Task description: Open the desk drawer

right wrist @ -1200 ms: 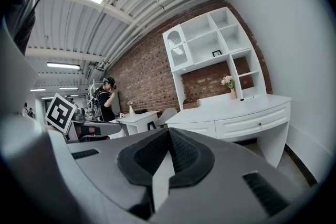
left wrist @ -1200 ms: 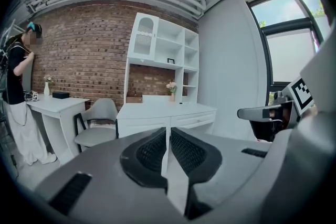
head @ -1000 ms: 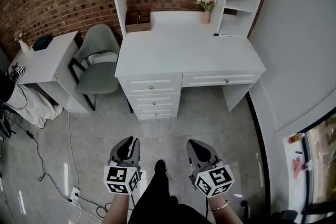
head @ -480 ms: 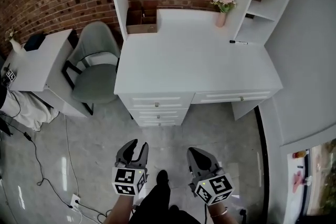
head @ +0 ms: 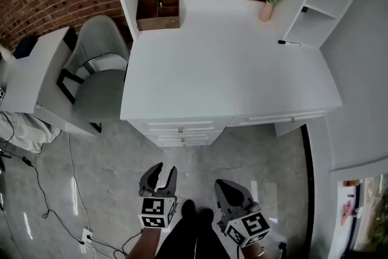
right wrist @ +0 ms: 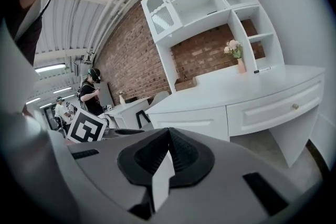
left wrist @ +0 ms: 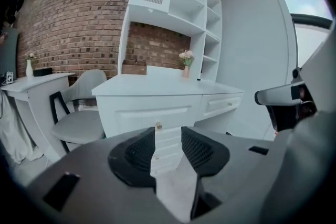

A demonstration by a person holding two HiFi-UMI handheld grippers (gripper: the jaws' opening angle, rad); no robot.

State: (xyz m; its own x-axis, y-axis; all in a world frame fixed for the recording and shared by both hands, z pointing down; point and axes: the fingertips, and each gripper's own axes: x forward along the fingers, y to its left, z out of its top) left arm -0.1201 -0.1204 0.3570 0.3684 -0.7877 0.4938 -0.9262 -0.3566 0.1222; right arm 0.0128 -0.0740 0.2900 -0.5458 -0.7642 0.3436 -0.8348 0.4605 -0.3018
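Note:
The white desk [head: 212, 76] stands ahead, with a stack of drawers [head: 180, 129] under its left part and a wide drawer [head: 285, 118] under its right part, all closed. My left gripper [head: 159, 178] hovers over the floor short of the drawer stack. Its jaws are opening and hold nothing. In the left gripper view the top drawer's knob [left wrist: 158, 125] shows just above the gap of the left gripper [left wrist: 169, 147]. My right gripper [head: 229, 191] is beside it, shut and empty. The right gripper view shows the right gripper [right wrist: 169, 150] and the wide drawer's knob [right wrist: 295, 106].
A grey chair [head: 100, 79] and a small white side table [head: 30, 73] stand left of the desk. On the desktop are a flower vase [head: 267, 8], a pen [head: 290, 43] and a wooden box [head: 159, 14]. Cables [head: 36, 191] trail on the floor at left. People [right wrist: 93, 93] stand far off.
Both grippers have come closer to the desk and lower. The left gripper's jaws have gone from nearly shut to open. The right gripper's jaws stay shut.

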